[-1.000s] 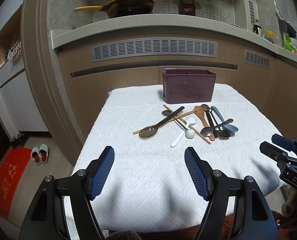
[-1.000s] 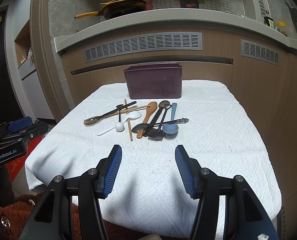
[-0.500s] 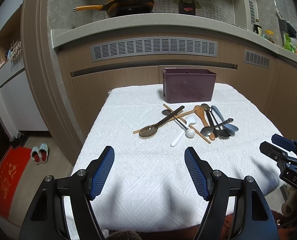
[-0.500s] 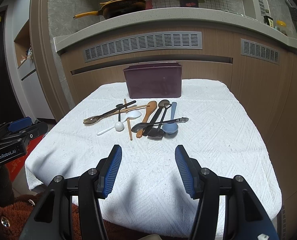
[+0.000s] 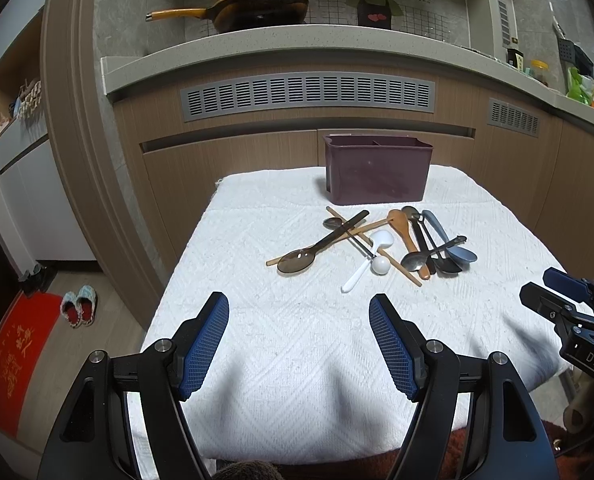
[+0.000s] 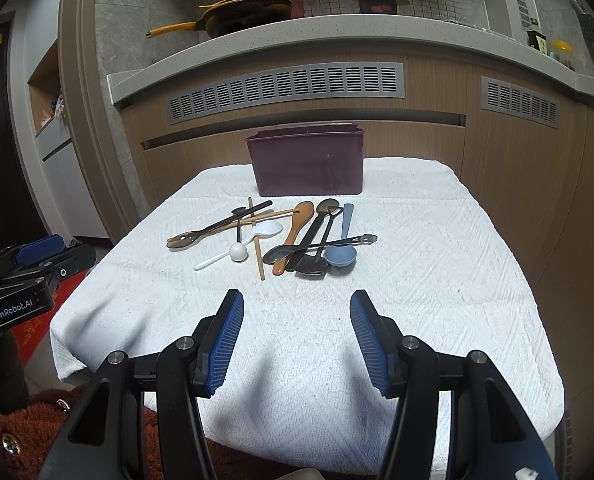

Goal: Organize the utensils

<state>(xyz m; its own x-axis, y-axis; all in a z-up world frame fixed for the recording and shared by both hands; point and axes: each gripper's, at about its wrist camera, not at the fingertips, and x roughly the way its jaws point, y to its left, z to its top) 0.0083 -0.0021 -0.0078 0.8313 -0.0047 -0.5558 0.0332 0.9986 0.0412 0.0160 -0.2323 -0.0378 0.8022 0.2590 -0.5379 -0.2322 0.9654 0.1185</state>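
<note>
A heap of utensils lies mid-table on the white cloth: a dark translucent spoon [image 5: 297,260] [image 6: 185,237], a white spoon [image 5: 371,252] [image 6: 265,231], wooden chopsticks [image 5: 401,266] [image 6: 258,254], a wooden spoon [image 5: 402,222] [image 6: 297,224], metal spoons [image 5: 415,260] [image 6: 281,254] and a blue spoon [image 5: 461,254] [image 6: 340,255]. A dark purple utensil holder [image 5: 377,168] [image 6: 307,162] stands behind them. My left gripper [image 5: 299,310] is open and empty over the near cloth. My right gripper [image 6: 297,306] is open and empty, short of the heap.
The white cloth-covered table [image 5: 297,380] [image 6: 437,300] stands against wooden cabinets [image 5: 233,168]. A yellow-handled pan [image 5: 257,12] sits on the counter above. Slippers [image 5: 79,306] and a red mat [image 5: 13,360] lie on the floor at left.
</note>
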